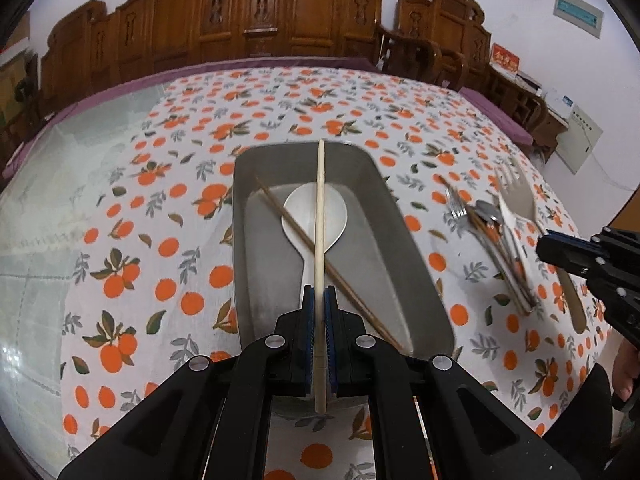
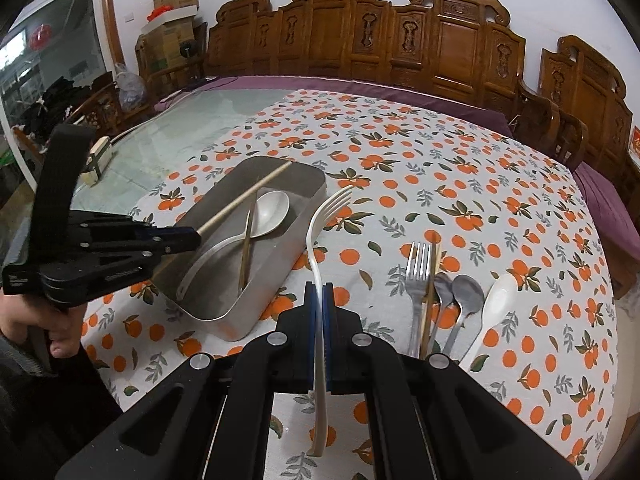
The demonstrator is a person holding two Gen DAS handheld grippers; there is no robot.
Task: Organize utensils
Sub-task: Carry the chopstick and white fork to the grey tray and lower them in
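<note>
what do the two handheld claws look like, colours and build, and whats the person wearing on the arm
Both are matte black plastic. The left claw and right claw each have two flat fingers lined with ribbed blue pads, on angular linkage arms joined by round silver bolts. Seen from the side, the left one carries small silver screws and a tall black upright grip. The left hand shows a grey knit cuff under dark clothing.

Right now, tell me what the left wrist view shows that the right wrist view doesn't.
Left wrist view only: wall panels at right.

Right wrist view only: stacked cardboard boxes, a white spoon beside the metal fork.

Both: the metal tray holding a white ladle and dark chopstick; left tool shut on a pale chopstick; right tool shut on a white fork.
</note>
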